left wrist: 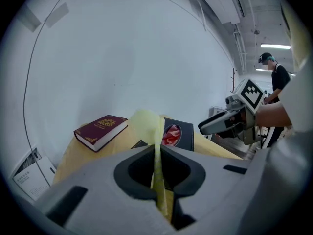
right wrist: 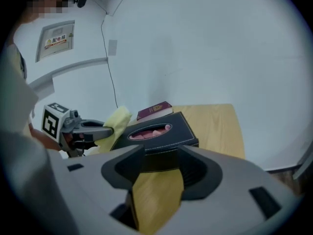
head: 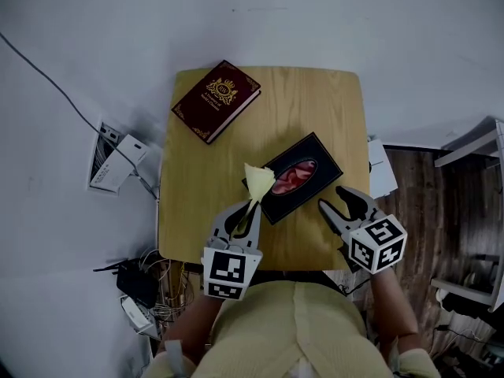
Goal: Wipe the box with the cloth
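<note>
Head view: black tissue box (head: pixel 303 176) mid-frame on wooden table (head: pixel 315 109), red-pink material (head: pixel 293 177) showing in its oval slot. Left gripper (head: pixel 250 205) holds yellow cloth (head: pixel 258 181) at the box's left corner. Red book (head: pixel 216 99) upper left.

Left gripper view: jaws pressed together on the cloth strip.

Right gripper view: right gripper (right wrist: pixel 161 165) spread, nothing gripped; box just ahead.

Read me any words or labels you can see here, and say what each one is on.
Red book: gold cover lettering, too small to read.
Wall sign: orange print, too blurred.
Floor leaflet: print too small.
No text reads clearly.
</note>
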Demonstrator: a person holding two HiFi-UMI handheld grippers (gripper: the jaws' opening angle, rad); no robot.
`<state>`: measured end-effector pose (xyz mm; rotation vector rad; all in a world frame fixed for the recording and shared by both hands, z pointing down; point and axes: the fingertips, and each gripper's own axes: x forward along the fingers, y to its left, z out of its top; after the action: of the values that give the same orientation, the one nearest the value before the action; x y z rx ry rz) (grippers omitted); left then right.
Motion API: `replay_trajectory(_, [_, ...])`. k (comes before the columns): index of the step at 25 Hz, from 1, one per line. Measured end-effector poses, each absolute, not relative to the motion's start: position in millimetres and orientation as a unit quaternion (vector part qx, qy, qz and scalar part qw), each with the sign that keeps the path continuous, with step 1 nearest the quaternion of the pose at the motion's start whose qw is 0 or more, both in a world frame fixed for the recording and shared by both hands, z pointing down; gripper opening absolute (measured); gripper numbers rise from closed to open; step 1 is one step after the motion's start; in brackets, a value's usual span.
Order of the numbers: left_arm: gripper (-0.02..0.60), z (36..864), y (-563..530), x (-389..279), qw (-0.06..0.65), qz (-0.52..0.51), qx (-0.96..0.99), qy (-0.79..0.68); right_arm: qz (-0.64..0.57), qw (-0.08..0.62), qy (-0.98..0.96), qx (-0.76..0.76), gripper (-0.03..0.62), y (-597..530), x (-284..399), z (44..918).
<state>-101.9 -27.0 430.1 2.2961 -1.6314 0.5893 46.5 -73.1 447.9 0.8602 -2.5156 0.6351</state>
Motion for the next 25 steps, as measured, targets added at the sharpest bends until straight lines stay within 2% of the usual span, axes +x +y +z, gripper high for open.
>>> replay_trajectory(11, [0.029,445.5,-26.8,-81.7,0.180,0.189,0.780,-0.569,0.212,0.204,-0.909,0.295,0.250,-116.2,53.6,449.0])
replay_trajectory(18, [0.029,447.4,-33.2,-80.1,0.193,0.171,0.772,-0.581,0.220,0.225,-0.917,0.244,0.250,-120.1,44.6,458.0])
replay_trajectory(25, [0.029,446.0,-51.8,-70.4,0.174,0.165,0.781,-0.577,0.220,0.227,-0.915,0.252,0.250,-116.6,46.0,459.2])
